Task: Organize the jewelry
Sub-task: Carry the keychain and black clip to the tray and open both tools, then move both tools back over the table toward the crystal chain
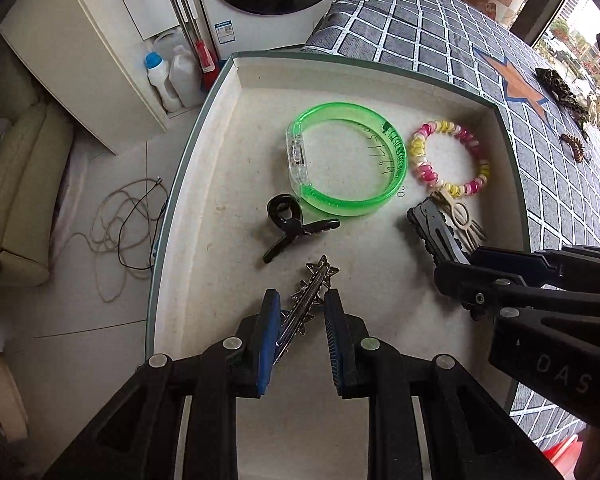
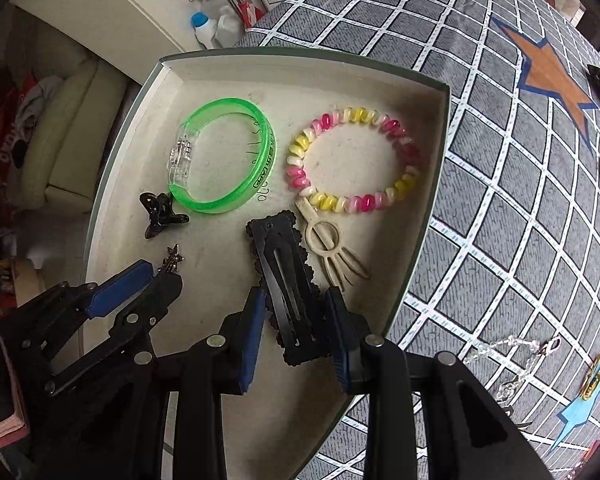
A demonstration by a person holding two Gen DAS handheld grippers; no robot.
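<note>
Both tools are angled steeply down over the shallow cream cardboard tray (image 1: 236, 92). A silver star-studded metal hair clip (image 1: 306, 304) is pinched in the narrow left gripper (image 1: 302, 332), over the tray's near edge. A black scalloped snap barrette (image 2: 290, 292) is clamped in the right gripper (image 2: 296, 332), beside a cream plastic hair fork (image 2: 332, 248). Whether either piece touches the floor cannot be told. Each should be lowered flat onto bare floor, clear of the green translucent bangle (image 1: 348, 160), then released.
</note>
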